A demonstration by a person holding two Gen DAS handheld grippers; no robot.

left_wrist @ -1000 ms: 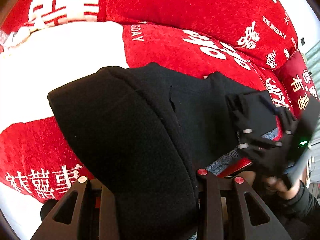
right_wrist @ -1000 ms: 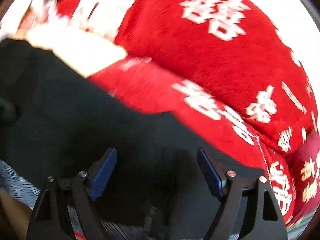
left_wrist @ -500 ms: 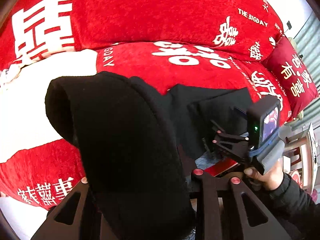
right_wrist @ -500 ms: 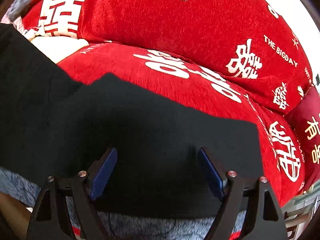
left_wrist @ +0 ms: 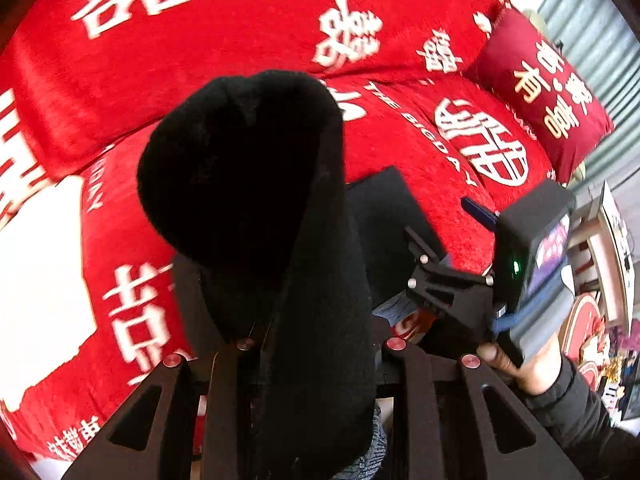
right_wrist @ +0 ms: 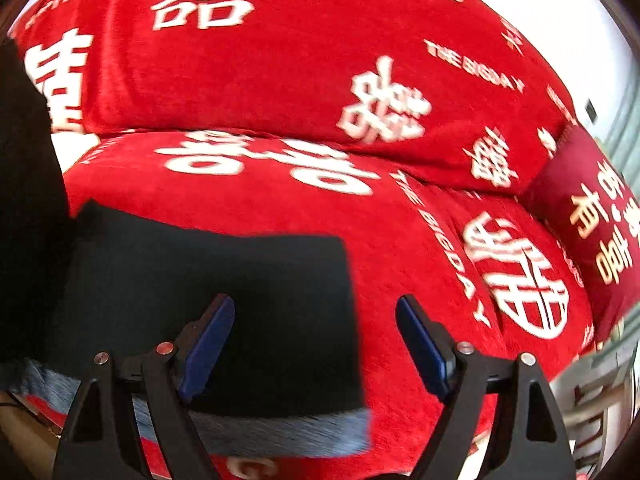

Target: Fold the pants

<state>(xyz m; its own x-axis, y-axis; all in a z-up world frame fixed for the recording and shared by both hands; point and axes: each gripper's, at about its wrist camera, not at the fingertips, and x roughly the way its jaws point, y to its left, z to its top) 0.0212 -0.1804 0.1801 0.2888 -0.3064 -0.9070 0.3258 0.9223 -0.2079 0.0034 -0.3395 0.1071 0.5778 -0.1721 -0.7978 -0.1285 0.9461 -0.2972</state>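
The black pants (left_wrist: 280, 240) lay partly on the red sofa cover (left_wrist: 240, 40), one flat end spread near the seat's front edge, while a thick bundled portion stood up between the left gripper's (left_wrist: 316, 344) jaws, which had just been closing and were clamped on that cloth. We judged the step in hand to be carrying the lifted part over onto the flat part. To do it well, we thought the held fold should travel low and level, be laid so its edge met the square edge of the resting panel, and be let go only once the cloth lay slack — no dragging of the lower layer.

The fabric looked heavy, matte and fleecy, with a grey fuzzy lining (right_wrist: 280, 432) showing along the near edge in the right wrist view. The right gripper (right_wrist: 316, 344) hung over that flat panel with its blue pads (right_wrist: 208, 344) spread wide and nothing pinched between them. A dark red cushion (right_wrist: 592, 224) sat at the sofa's far right.
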